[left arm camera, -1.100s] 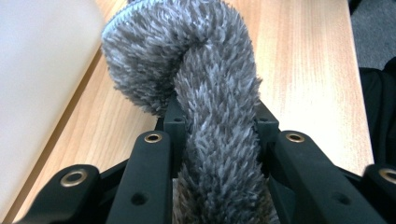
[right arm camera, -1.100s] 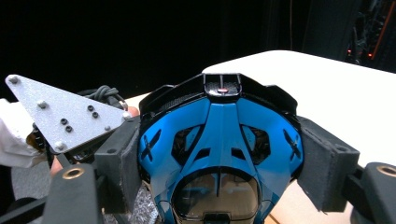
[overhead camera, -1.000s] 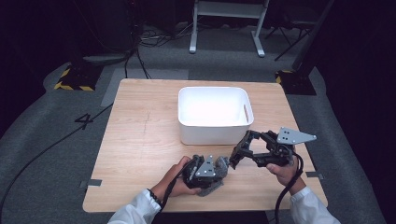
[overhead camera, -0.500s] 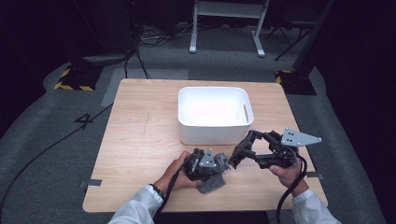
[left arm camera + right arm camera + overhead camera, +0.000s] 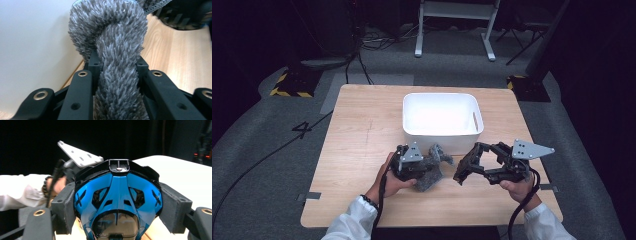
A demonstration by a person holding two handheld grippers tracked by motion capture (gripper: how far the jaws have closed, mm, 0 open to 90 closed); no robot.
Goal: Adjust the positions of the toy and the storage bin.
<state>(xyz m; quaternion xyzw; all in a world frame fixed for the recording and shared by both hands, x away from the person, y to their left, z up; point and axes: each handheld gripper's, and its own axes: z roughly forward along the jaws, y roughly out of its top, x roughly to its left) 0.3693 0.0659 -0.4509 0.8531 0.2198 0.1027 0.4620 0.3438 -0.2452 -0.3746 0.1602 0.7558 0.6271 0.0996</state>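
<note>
High view: your left tool (image 5: 424, 167) sits just in front of the white bin (image 5: 441, 120), jaws closed on a grey shaggy cloth (image 5: 432, 167). Left gripper view confirms it: the cloth (image 5: 117, 57) is pinched in a thick fold between the jaws, the rest bunched up above them, with the bin wall (image 5: 32, 50) right alongside. My read is that a fold grip near the bin wall leaves you a short lift over the rim.

Your right tool (image 5: 469, 167) is also in front of the bin, off toward its right corner and apart from the cloth. Right gripper view: jaws are set wide and bear on both sides of a blue and black moulded plastic object (image 5: 117, 197), helmet-like in shape; I can't name it more exactly. It's clamped across its widest part, probably for a stable hold. Your left hand (image 5: 58, 185) and its grey plate show behind it.

Bin interior looks empty from above; I see nothing inside, though the near wall hides the front strip of its floor.

Wood surface (image 5: 362, 135) beside the bin is bare.
</note>
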